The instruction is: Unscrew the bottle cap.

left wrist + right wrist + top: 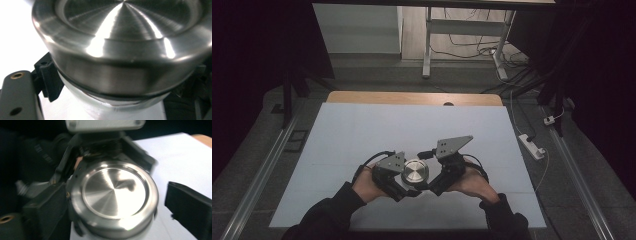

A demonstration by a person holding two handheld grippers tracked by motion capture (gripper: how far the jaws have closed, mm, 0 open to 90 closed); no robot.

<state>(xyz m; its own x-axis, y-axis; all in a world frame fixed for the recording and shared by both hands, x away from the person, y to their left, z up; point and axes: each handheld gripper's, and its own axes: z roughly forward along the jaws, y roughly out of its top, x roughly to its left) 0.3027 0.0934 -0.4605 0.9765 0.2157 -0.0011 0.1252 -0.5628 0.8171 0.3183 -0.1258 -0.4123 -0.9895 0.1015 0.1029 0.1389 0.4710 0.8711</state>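
Observation:
A jar with a brushed metal lid (pixel 416 172) stands on the white table sheet (pixel 362 130) near the front edge, between both hands. My left gripper (pixel 407 189) is shut on the jar's pale body (pixel 112 108) just under the lid (pixel 120 50); one of its fingers (pixel 47 77) presses the jar's side. My right gripper (pixel 429 184) reaches in from the right and stands open around the lid (pixel 113 192). One of its fingers (pixel 187 207) stays clear of the rim, with a gap of white sheet between. The other finger (pixel 45 210) lies close against the lid's far side.
The sheet covers a wooden table (pixel 412 97) and lies bare beyond the jar. Metal rails (pixel 262 170) run along both sides on the floor. A white power strip (pixel 532 146) and cables lie to the right, and a desk frame (pixel 427 45) stands behind.

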